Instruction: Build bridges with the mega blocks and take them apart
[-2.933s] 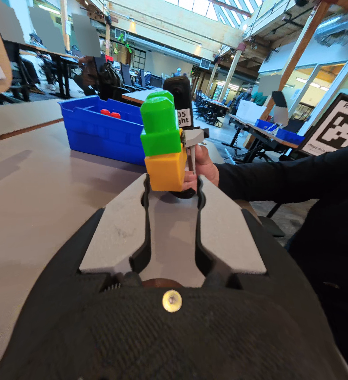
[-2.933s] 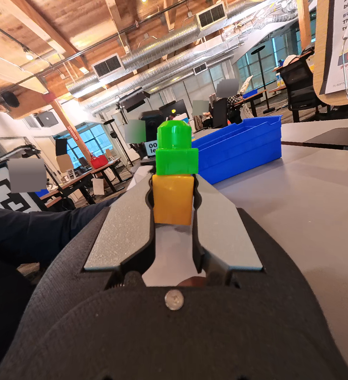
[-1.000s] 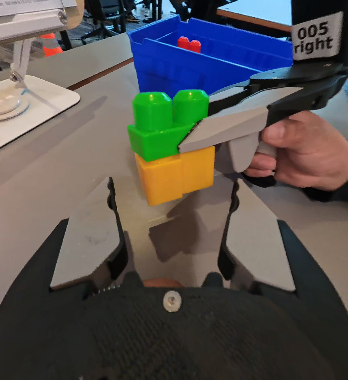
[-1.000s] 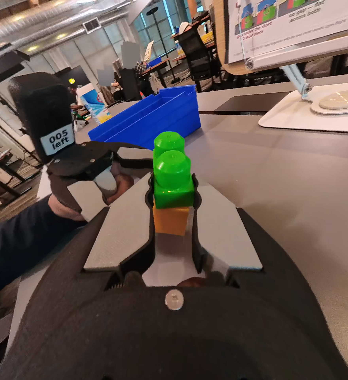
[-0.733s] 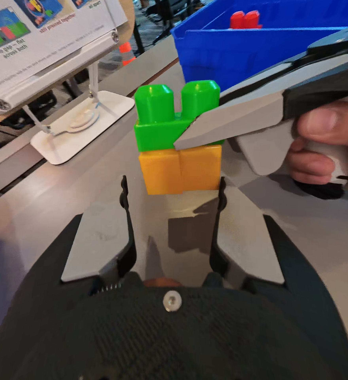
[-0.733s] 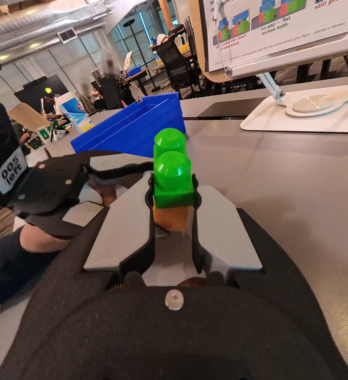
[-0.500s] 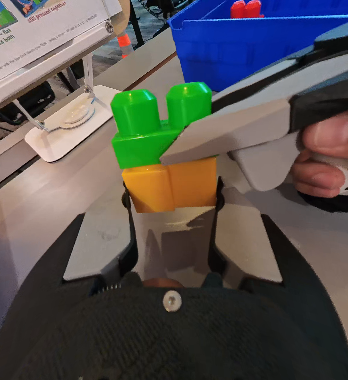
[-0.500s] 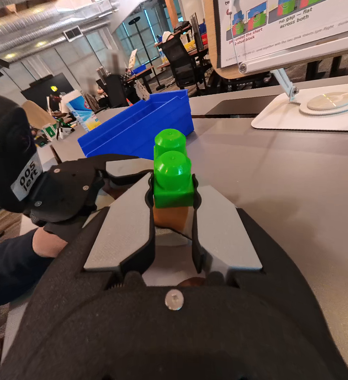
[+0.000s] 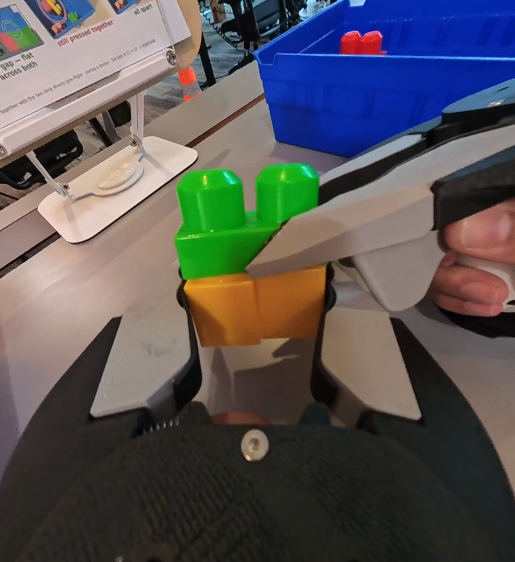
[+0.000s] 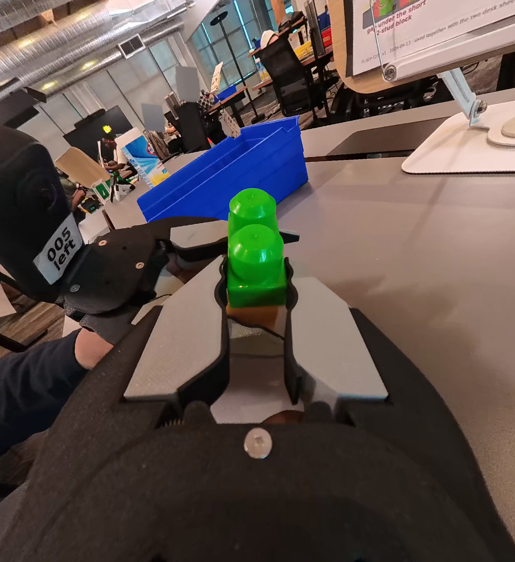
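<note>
A green two-stud block (image 9: 219, 240) sits pressed on top of an orange block (image 9: 250, 310), both held above the grey table (image 9: 67, 304). My left gripper (image 9: 254, 292) is shut on the orange block, one finger on each end. My right gripper (image 10: 256, 279) is shut on the green block (image 10: 254, 273); the orange block (image 10: 250, 314) shows just beneath it. In the left wrist view one right finger (image 9: 341, 237) comes in from the right across the green block. In the right wrist view the left gripper's body (image 10: 98, 267) is at the left.
A blue bin (image 9: 372, 100) stands behind the blocks with a red block (image 9: 361, 42) inside; it also shows in the right wrist view (image 10: 225, 179). A white stand base (image 9: 119, 188) with an instruction sheet is at the back left, seen at the right in the right wrist view (image 10: 463, 146). Left and right tips are no more than a few centimetres apart.
My left gripper moved forward and its open fingers closed onto the orange block. My right gripper, earlier shut on the orange block, has held the green block for the last second.
</note>
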`<act>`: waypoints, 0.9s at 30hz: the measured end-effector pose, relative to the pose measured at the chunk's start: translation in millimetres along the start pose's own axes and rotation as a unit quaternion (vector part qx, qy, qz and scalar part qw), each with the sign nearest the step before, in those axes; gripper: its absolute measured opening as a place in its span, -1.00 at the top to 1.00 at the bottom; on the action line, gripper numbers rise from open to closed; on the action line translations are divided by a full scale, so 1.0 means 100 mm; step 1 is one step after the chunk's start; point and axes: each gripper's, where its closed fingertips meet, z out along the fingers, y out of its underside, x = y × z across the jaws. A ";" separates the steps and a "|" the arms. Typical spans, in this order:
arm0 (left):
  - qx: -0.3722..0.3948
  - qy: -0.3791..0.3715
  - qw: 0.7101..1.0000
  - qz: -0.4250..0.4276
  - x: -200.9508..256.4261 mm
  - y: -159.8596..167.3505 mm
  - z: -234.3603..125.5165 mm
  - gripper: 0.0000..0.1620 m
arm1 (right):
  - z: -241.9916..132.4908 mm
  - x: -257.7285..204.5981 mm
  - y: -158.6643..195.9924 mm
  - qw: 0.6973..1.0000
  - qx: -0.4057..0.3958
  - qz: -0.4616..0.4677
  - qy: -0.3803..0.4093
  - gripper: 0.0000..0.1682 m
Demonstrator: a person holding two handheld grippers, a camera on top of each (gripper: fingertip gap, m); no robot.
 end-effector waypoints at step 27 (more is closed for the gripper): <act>-0.015 -0.011 0.999 0.030 -0.04 0.03 -0.01 -0.15 | 0.00 -0.11 -0.03 1.000 0.006 0.007 -0.029 0.60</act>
